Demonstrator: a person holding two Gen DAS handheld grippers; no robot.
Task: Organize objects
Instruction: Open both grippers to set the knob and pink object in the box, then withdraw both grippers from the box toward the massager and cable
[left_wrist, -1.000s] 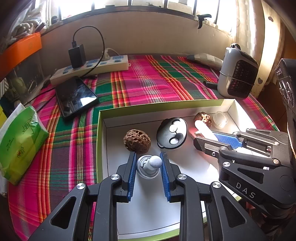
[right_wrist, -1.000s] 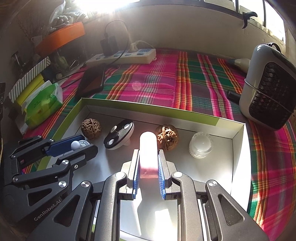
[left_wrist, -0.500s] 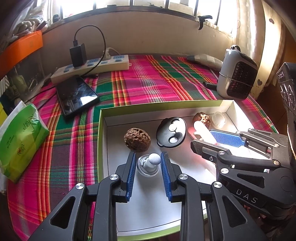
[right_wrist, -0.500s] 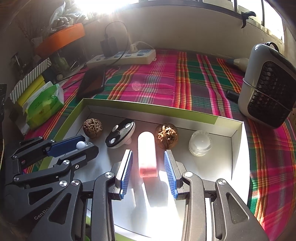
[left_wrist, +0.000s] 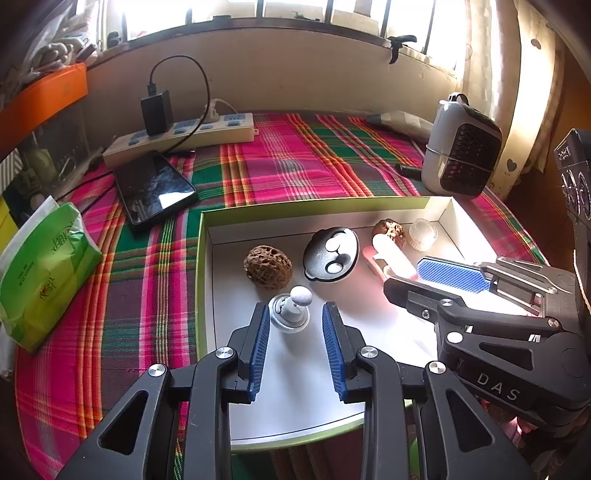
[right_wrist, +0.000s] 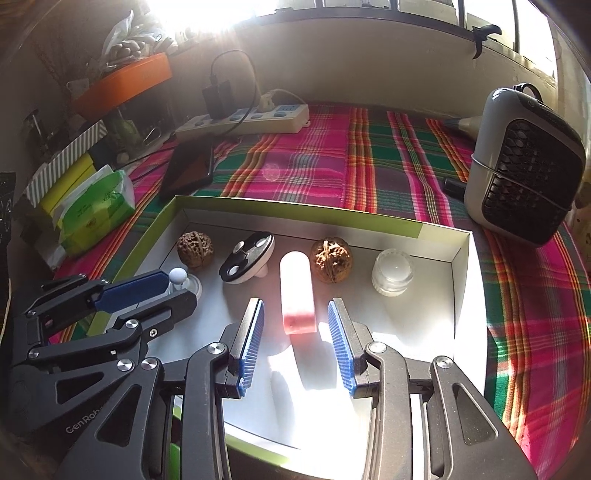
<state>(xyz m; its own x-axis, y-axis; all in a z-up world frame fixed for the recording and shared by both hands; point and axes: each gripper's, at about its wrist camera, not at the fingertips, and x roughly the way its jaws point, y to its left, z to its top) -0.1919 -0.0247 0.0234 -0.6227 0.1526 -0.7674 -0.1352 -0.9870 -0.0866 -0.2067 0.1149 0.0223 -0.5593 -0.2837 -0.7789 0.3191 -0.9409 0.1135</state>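
Observation:
A white box with a green rim (left_wrist: 201, 258) (right_wrist: 295, 205) holds everything. On its floor stands a small grey knob with a white ball (left_wrist: 301, 294) (right_wrist: 178, 275), between the pads of my left gripper (left_wrist: 295, 308) (right_wrist: 181, 286). Those jaws are opening and do not touch it. A pink-and-white tube (right_wrist: 295, 280) (left_wrist: 391, 254) lies flat between the spread pads of my open right gripper (right_wrist: 295, 304) (left_wrist: 404, 275), untouched. Behind them sit two walnuts (left_wrist: 268, 265) (left_wrist: 388, 232), a black-and-white round piece (left_wrist: 331, 254) and a clear little jar (left_wrist: 422, 234).
The box rests on a plaid cloth (left_wrist: 295, 166). A phone (left_wrist: 155, 186) and a power strip (left_wrist: 184, 134) lie at the back left, a green tissue pack (left_wrist: 40, 273) at the left edge, and a small heater (left_wrist: 461, 158) at the back right.
Both grippers have opened. The left one let go of the knob, the right one let go of the pink tube, which now lies on the box floor. Neither hand has shifted.

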